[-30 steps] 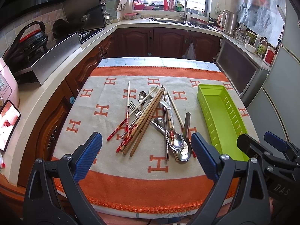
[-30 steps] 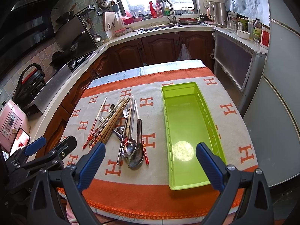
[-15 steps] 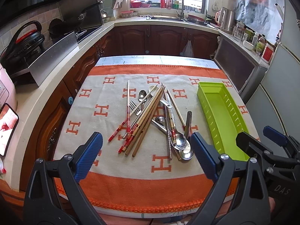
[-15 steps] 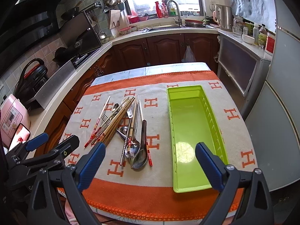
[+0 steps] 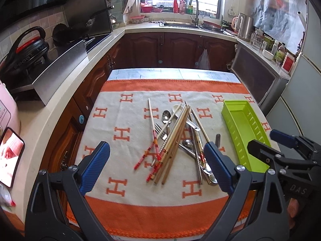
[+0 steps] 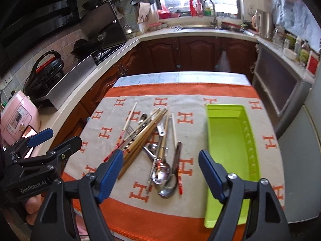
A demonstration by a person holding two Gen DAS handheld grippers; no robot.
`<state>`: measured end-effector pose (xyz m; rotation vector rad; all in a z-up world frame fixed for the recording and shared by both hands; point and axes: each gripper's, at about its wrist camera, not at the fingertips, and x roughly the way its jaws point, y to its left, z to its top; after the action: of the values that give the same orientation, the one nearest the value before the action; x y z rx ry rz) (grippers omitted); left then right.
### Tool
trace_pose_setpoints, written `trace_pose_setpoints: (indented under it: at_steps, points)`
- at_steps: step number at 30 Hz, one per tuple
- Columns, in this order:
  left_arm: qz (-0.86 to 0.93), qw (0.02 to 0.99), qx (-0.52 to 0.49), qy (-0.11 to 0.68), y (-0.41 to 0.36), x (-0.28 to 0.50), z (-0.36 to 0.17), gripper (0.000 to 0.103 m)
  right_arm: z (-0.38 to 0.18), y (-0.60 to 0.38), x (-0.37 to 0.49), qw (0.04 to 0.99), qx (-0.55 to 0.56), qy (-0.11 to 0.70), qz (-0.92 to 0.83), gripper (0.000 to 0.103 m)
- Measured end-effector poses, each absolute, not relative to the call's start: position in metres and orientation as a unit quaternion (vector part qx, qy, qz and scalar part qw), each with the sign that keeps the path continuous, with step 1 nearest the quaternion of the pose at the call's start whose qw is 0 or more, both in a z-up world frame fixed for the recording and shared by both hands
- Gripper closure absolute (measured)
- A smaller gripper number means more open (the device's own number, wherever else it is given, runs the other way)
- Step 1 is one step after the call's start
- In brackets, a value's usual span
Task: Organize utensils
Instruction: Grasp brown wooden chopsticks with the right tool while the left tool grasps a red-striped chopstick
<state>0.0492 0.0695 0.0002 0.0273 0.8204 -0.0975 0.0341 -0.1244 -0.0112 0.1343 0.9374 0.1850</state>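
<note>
Kitchen island under orange-and-cream H-pattern cloth (image 5: 128, 208). Utensil pile (image 5: 176, 140) mid-cloth: chopsticks, spoons, fork crossed over each other. Green tray (image 6: 228, 140) right of pile, nothing in it. My left gripper (image 5: 156, 166) and right gripper (image 6: 160, 172) both hover near edge, jaws wide, holding nothing. Judgement: sorting not started; next move needs single top piece picked without dragging others. Readable: "GenRobot.AI", "DAS" on gripper bodies.
</note>
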Motion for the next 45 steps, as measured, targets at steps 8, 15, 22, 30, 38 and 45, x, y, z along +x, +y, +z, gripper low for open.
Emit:
trace_pose_setpoints:
  at_steps: [8,15,22,30,38,45]
  points:
    - [-0.058,0.887,-0.024,0.458,0.115,0.120,-0.017,0.027,-0.037,-0.107,0.095,0.843,0.121,0.508,0.128,0.050]
    - [-0.074,0.844,-0.048,0.529,0.127,0.189,-0.071,0.040,-0.098,-0.098,0.150,0.776,0.201,0.581,0.139,0.067]
    - [-0.099,0.809,-0.071,0.575,0.117,0.228,-0.120,0.046,-0.153,-0.093,0.176,0.725,0.251,0.629,0.121,0.085]
    - [-0.118,0.784,-0.080,0.604,0.109,0.240,-0.146,0.046,-0.186,-0.097,0.189,0.703,0.287,0.641,0.111,0.086]
    - [-0.138,0.762,-0.094,0.625,0.105,0.246,-0.165,0.068,-0.186,-0.096,0.186,0.707,0.303,0.629,0.115,0.096]
    - [-0.150,0.753,-0.096,0.634,0.100,0.248,-0.175,0.097,-0.174,-0.099,0.179,0.718,0.299,0.618,0.109,0.096]
